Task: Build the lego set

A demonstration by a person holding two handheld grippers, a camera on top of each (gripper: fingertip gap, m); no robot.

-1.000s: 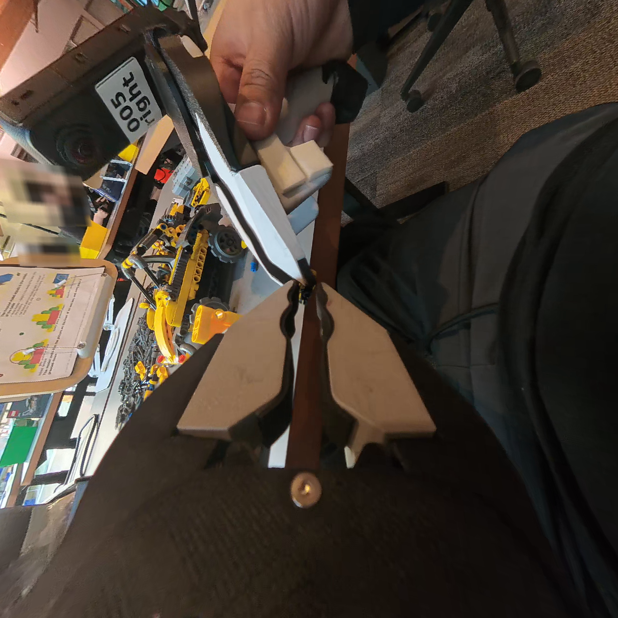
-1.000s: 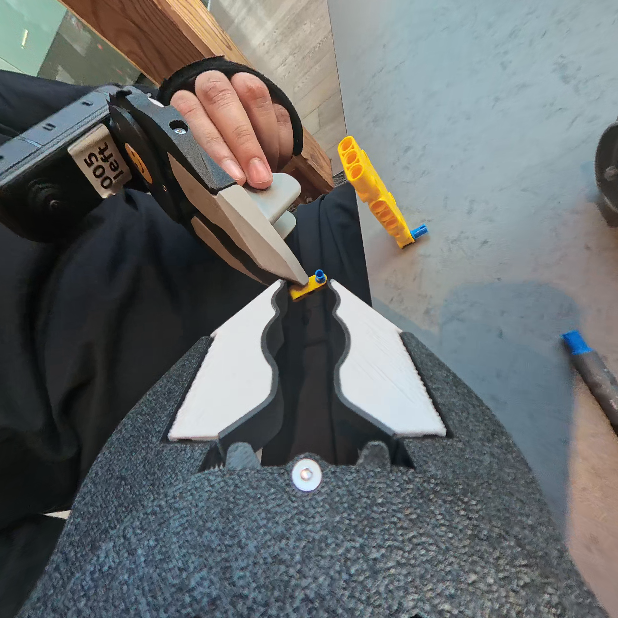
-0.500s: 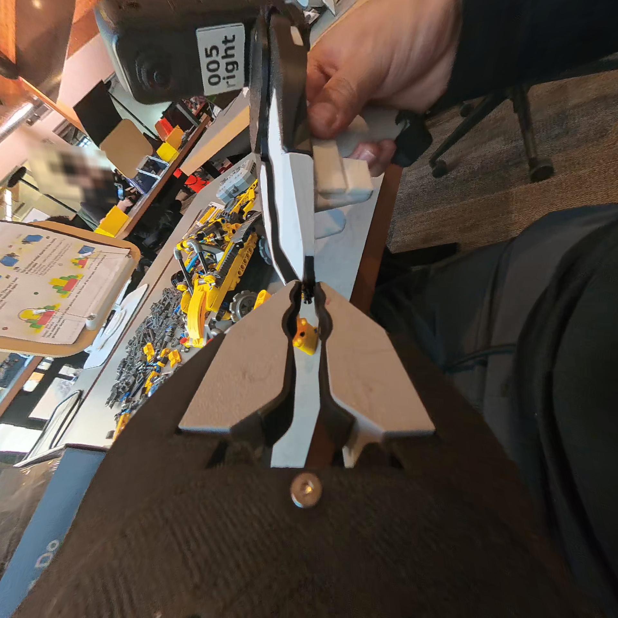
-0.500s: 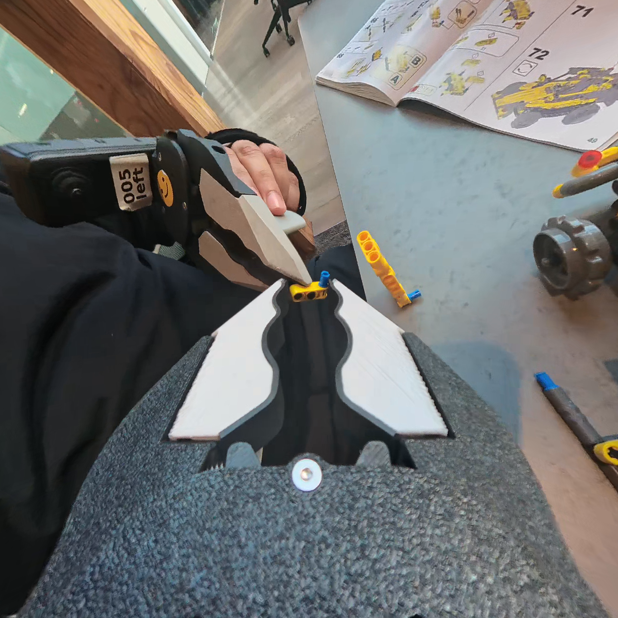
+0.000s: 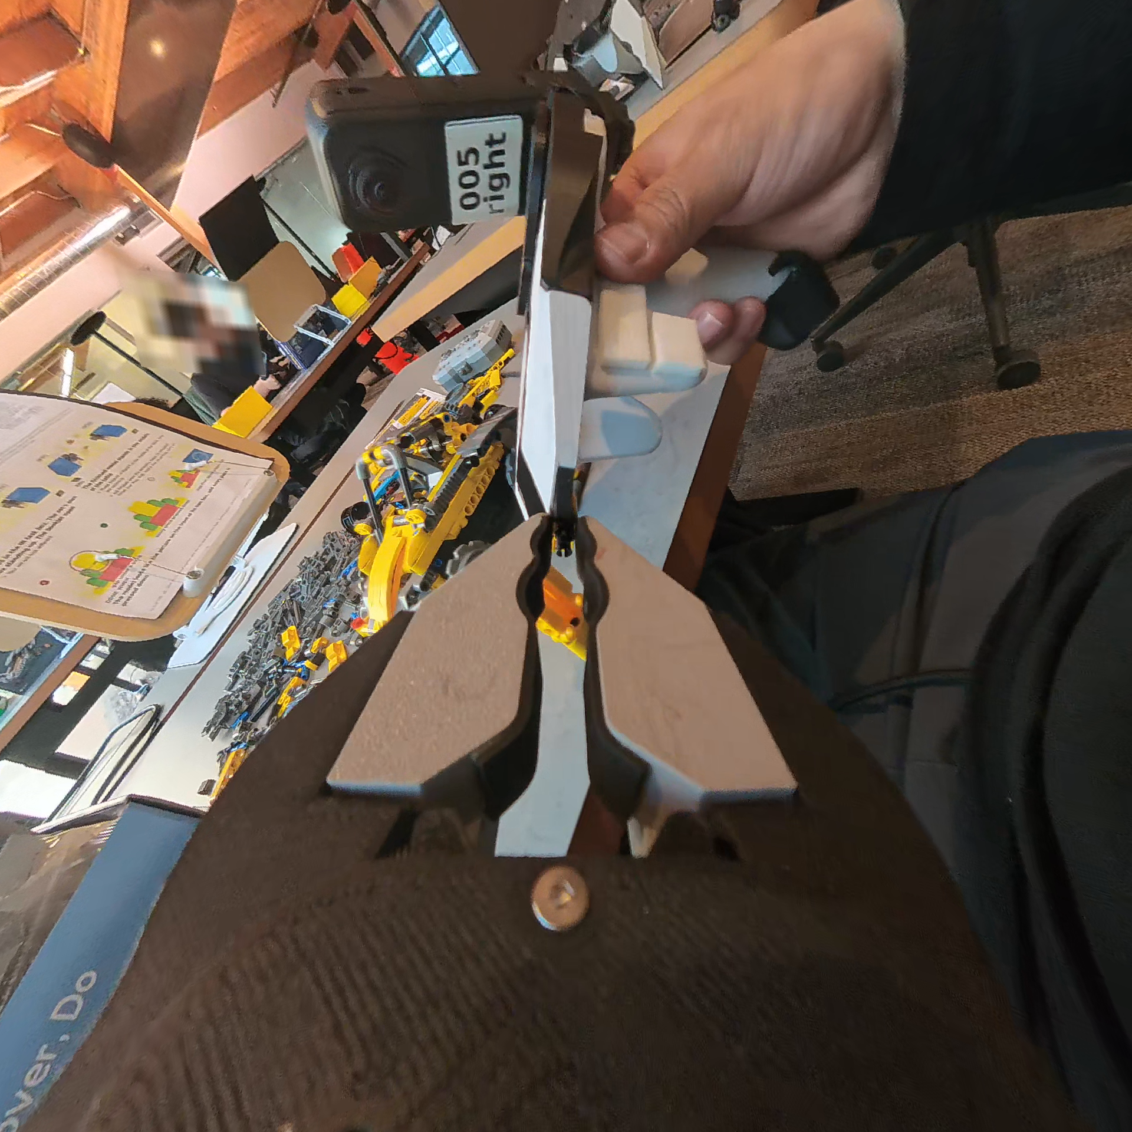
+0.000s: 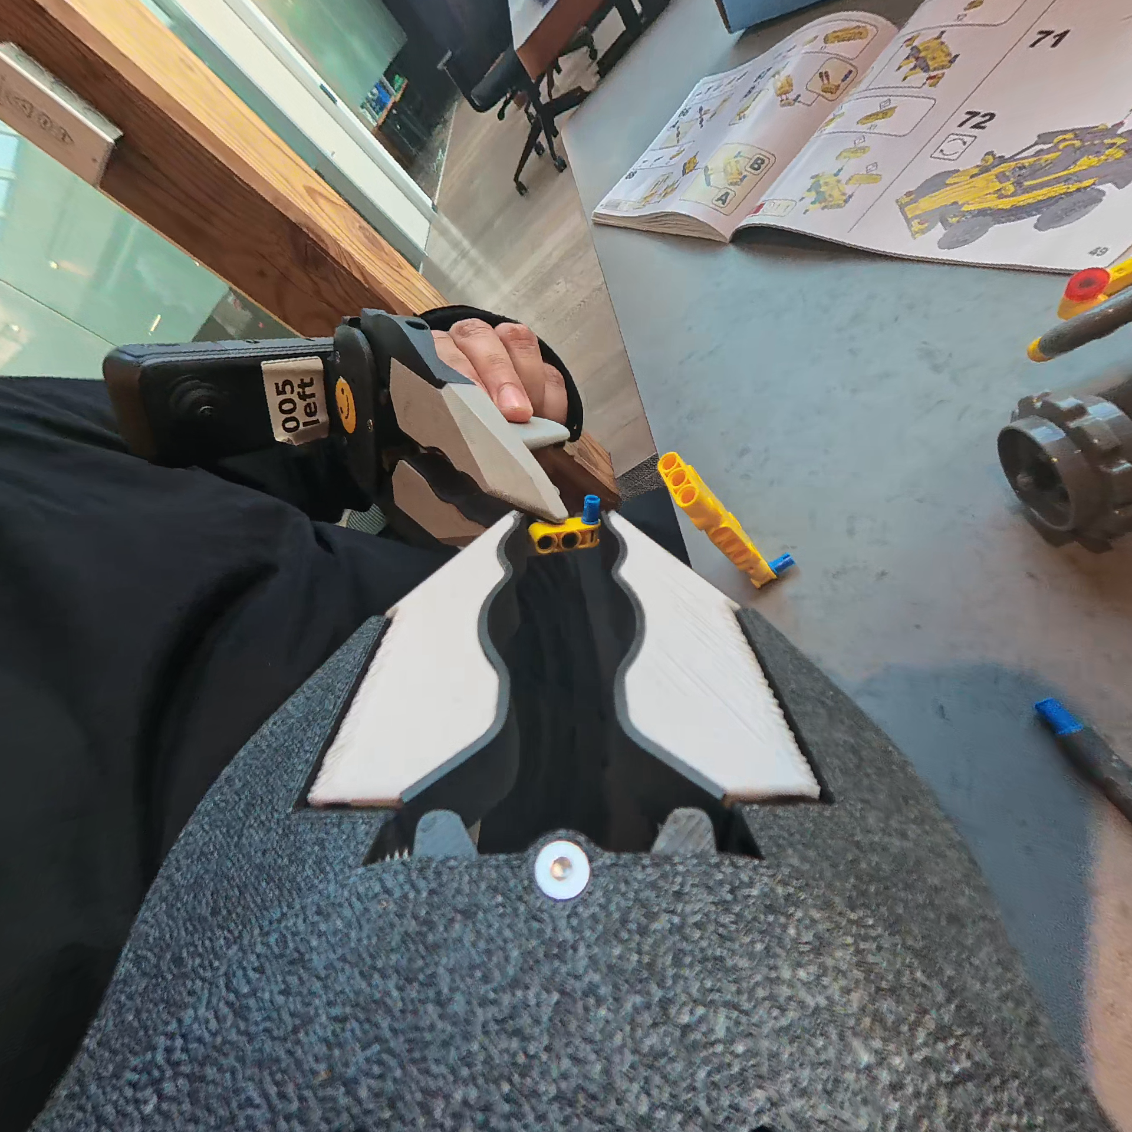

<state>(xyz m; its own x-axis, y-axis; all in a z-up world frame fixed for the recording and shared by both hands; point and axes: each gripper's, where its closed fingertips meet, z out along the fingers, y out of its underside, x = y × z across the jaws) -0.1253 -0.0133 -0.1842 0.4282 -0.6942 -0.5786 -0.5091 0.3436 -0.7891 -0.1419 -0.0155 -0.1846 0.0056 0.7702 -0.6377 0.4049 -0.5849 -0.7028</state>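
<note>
My right gripper (image 6: 563,532) is shut on a small yellow three-hole beam (image 6: 563,539) with a blue pin (image 6: 590,508) standing up from its right end. It holds the beam in the air over the person's lap, just off the table's edge. My left gripper (image 5: 562,532) is shut on a tiny black pin (image 5: 562,540), and its tips press against the beam's left end. In the right wrist view the left gripper (image 6: 554,514) comes in from the left. In the left wrist view the right gripper (image 5: 560,493) comes down from above.
On the grey table (image 6: 857,429) lie a longer yellow beam with a blue pin (image 6: 710,520), a grey gear wheel (image 6: 1072,465), a grey axle (image 6: 1096,759) and an open instruction booklet (image 6: 857,153). A yellow vehicle model (image 5: 429,490), loose parts (image 5: 294,612) and a clipboard (image 5: 122,508) lie farther along. The grippers are tip to tip, or close to it.
Both grippers stayed tip to tip while tilting up together. The yellow beam turned so its holes face the right camera. The booklet and gear wheel came into view.
</note>
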